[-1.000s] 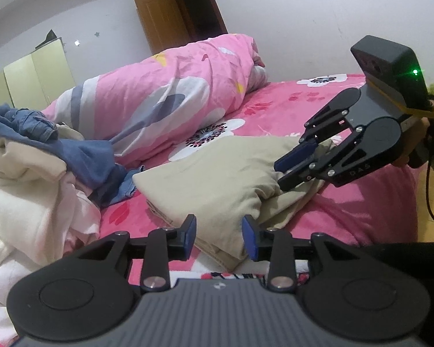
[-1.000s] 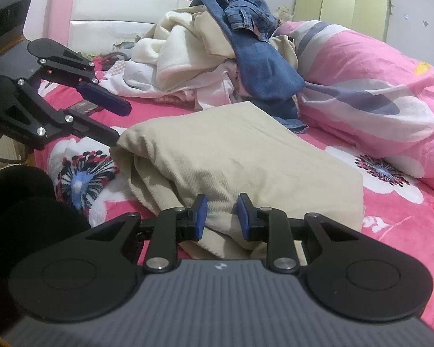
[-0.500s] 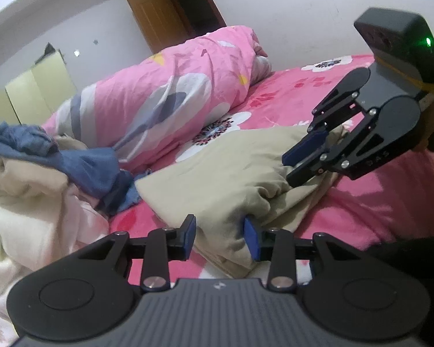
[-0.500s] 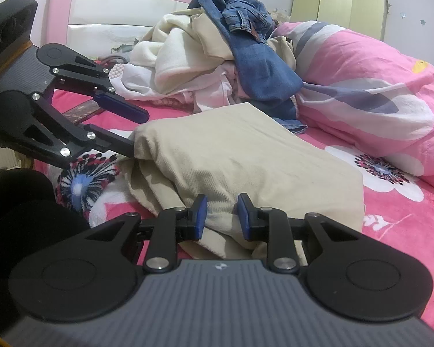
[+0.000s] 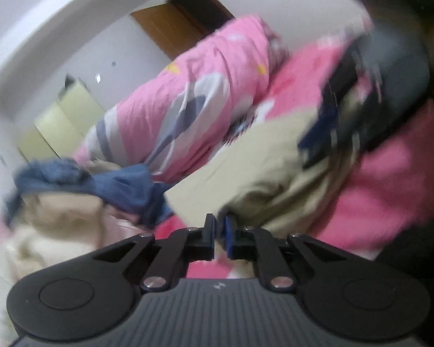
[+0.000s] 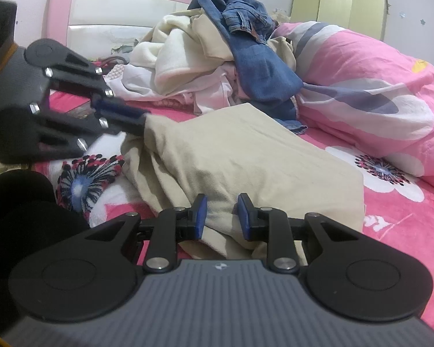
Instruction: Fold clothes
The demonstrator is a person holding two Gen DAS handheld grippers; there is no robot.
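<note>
A folded beige garment [image 6: 246,159] is seen lying on the pink flowered bedsheet [image 6: 390,217], spread from the centre of the right wrist view toward 5 o'clock. The right gripper [image 6: 221,217] is held low at 6 o'clock of its own view, its blue pads part-way apart with a bunched fold of the beige cloth between them; the fold fills the gap and appears to be pinched. The left gripper [image 6: 143,121] is seen at 9 o'clock in the right wrist view, its tips closed together on the garment's far corner, which is drawn up into a small peak. In the blurred left wrist view the same left gripper [image 5: 219,225] is shown with its jaws nearly touching, having just been closing, and the beige edge is met right at the tips. The right gripper [image 5: 318,144] is smeared by motion blur at 2 o'clock there. A heap of unfolded clothes [image 6: 205,57], topped by blue jeans [image 6: 246,29], is piled at 12 o'clock behind the garment, and a rolled pink duvet [image 6: 361,92] is laid at 2 o'clock. A pink headboard [image 6: 101,5] is visible at 11 o'clock.
</note>
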